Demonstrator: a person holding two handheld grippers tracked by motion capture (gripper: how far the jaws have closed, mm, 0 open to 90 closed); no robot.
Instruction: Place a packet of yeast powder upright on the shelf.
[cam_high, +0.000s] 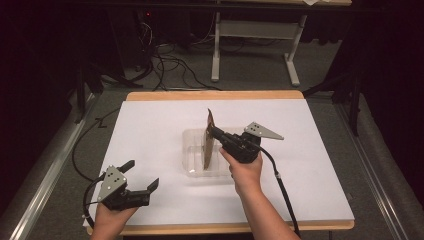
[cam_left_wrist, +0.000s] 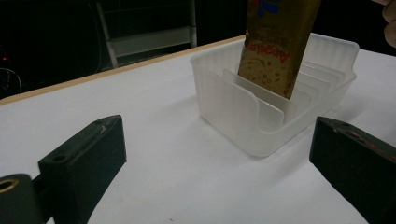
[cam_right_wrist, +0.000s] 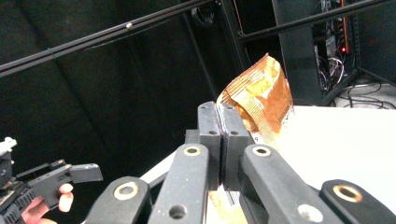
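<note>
**Packet held upright in tray slot**

Dark room, white table (cam_high: 150, 130) with wood edge. Gold-brown snack packet (cam_high: 208, 140) stands upright in one slot of the clear slotted tray (cam_high: 192, 150) at table centre, lower end between the dividers. Right gripper (cam_high: 216, 133) has its jaws pressed together on the packet's upper part, crumpled top sticking out past them. Left gripper (cam_high: 142, 175) rests near the front-left edge, well apart from the tray, jaws spread wide, holding nothing.
</note>
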